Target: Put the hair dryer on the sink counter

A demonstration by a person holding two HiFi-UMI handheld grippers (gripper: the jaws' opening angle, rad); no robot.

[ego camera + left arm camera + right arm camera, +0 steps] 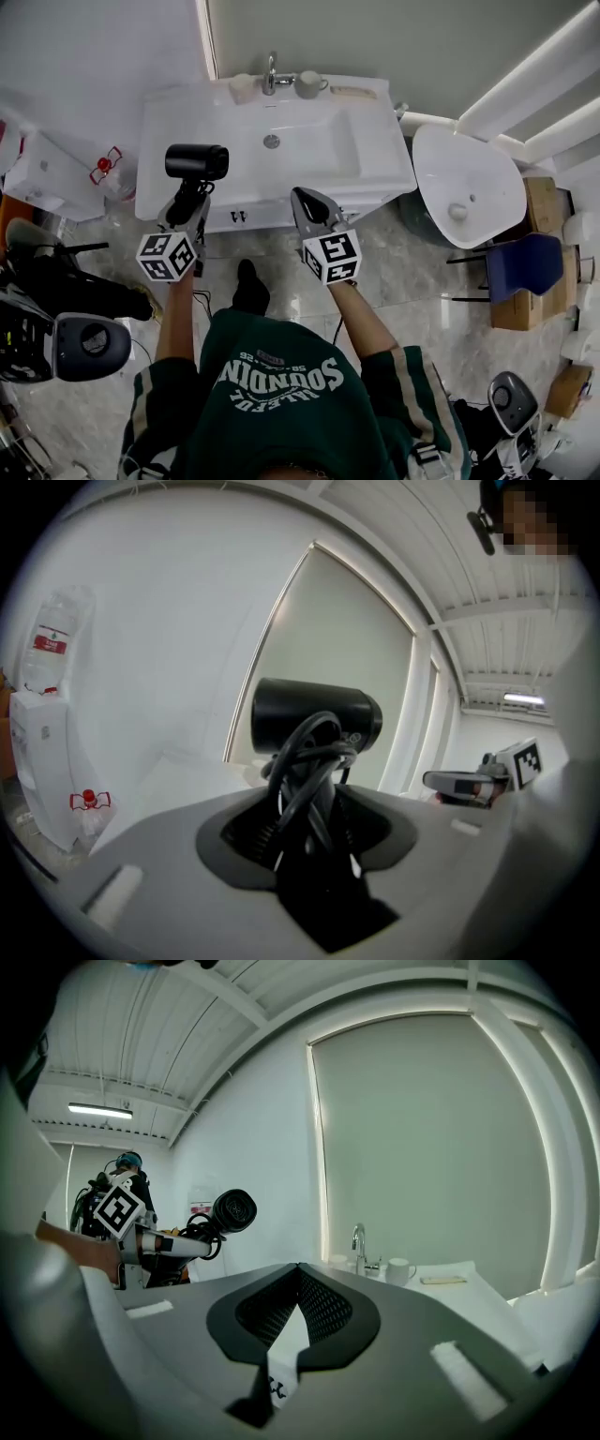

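Observation:
A black hair dryer (197,161) with its cord wound round the handle is held barrel-up over the left part of the white sink counter (380,159). My left gripper (190,194) is shut on its handle. In the left gripper view the hair dryer (314,714) stands up between the jaws of my left gripper (307,803), with cord loops across them. My right gripper (306,197) hovers at the counter's front edge, shut and empty. The right gripper view shows my right gripper (298,1267), the hair dryer (232,1210) off to the left and the sink counter (464,1296) ahead.
At the back of the basin (281,141) stand a faucet (271,70), a mug (309,84) and a cup (242,87). A toilet (466,183) and a blue chair (525,262) stand on the right. A white unit (47,173) and camera gear (66,291) are on the left.

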